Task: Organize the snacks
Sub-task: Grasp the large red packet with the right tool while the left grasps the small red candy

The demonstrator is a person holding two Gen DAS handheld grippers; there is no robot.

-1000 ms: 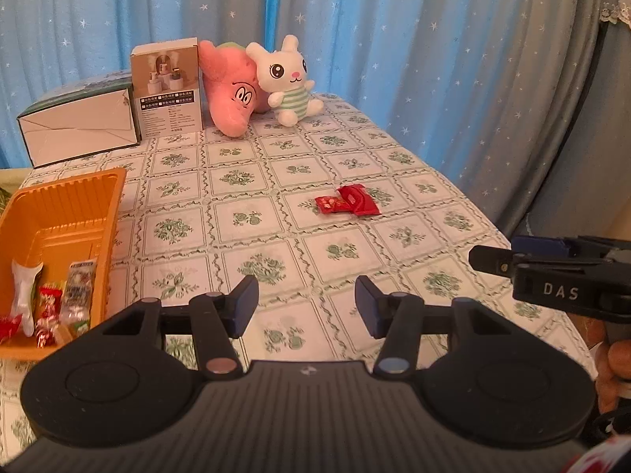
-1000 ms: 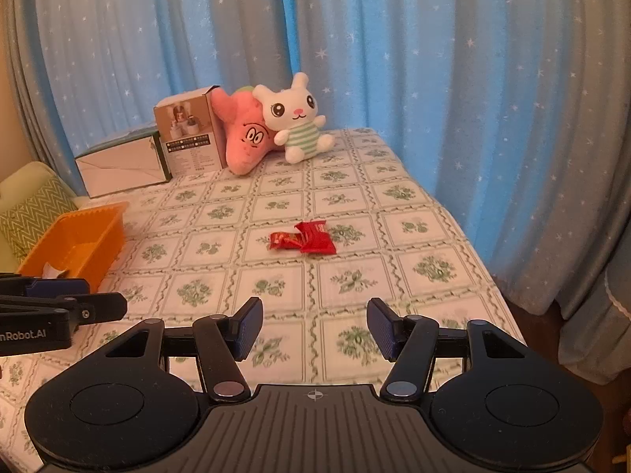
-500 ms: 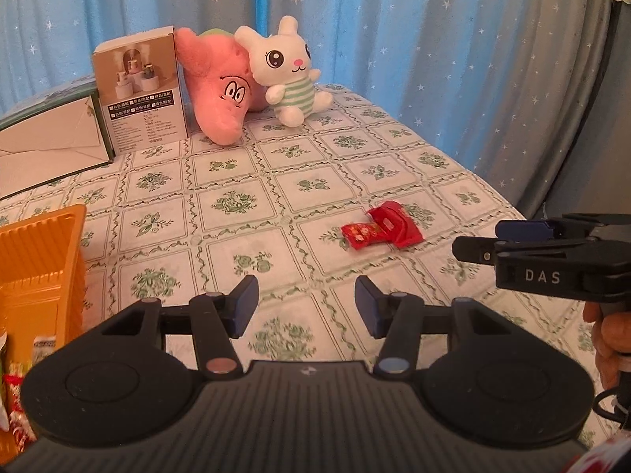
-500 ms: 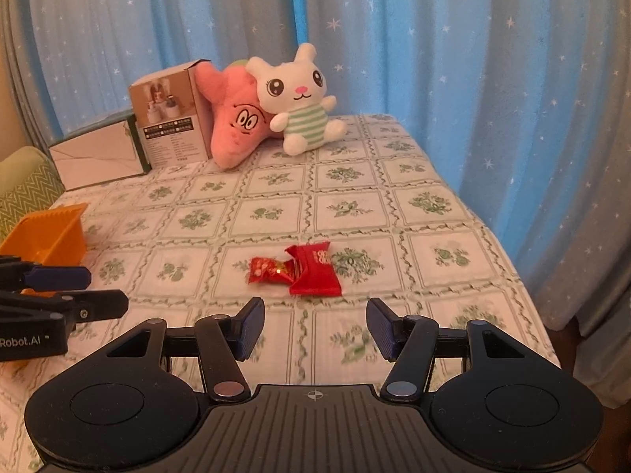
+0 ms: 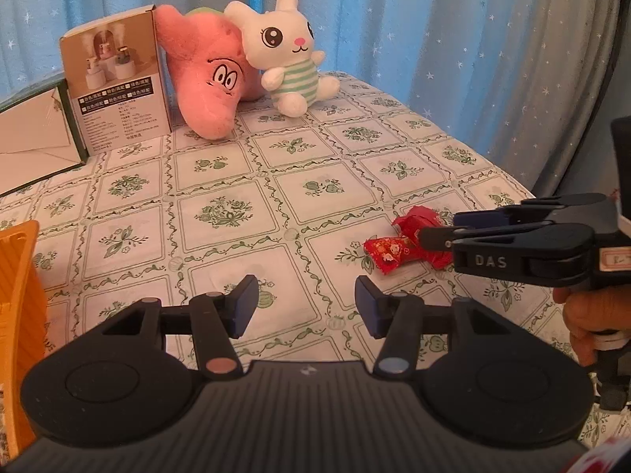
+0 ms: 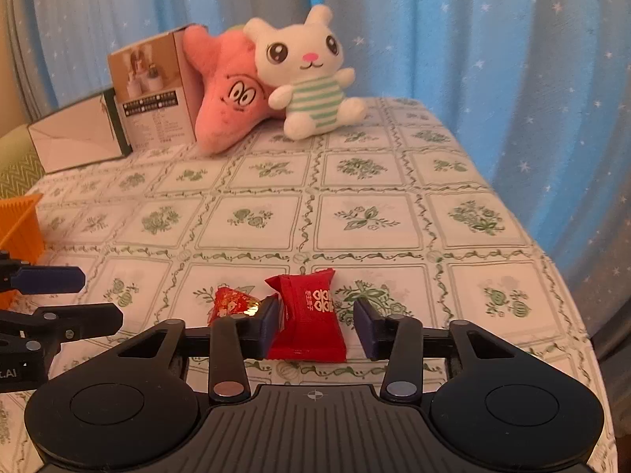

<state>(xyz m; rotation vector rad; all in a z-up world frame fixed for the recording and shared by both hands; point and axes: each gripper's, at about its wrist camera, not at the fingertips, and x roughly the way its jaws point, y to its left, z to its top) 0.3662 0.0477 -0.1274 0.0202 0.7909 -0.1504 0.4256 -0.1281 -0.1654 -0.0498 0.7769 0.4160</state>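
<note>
Two red wrapped snacks lie side by side on the patterned tablecloth. A plain red packet [image 6: 311, 315] sits between the open fingers of my right gripper [image 6: 317, 321], low over the table. A smaller red and gold candy [image 6: 230, 303] lies just left of the left finger. In the left wrist view the candy [image 5: 388, 254] and the red packet [image 5: 420, 222] lie at the right, with my right gripper [image 5: 439, 228] over them. My left gripper [image 5: 305, 305] is open and empty above the cloth. The orange tray [image 5: 17, 295] is at the left edge.
A pink star plush [image 5: 209, 79], a white bunny plush [image 5: 290, 51], a printed carton [image 5: 118, 79] and a white box [image 5: 33, 142] stand along the back. Blue star curtains hang behind. The table edge drops off at the right [image 6: 552, 276].
Both grippers have moved forward toward the snacks. My right gripper has come down so its open fingers now straddle the red packet. The orange tray has slid out to the left edge.
</note>
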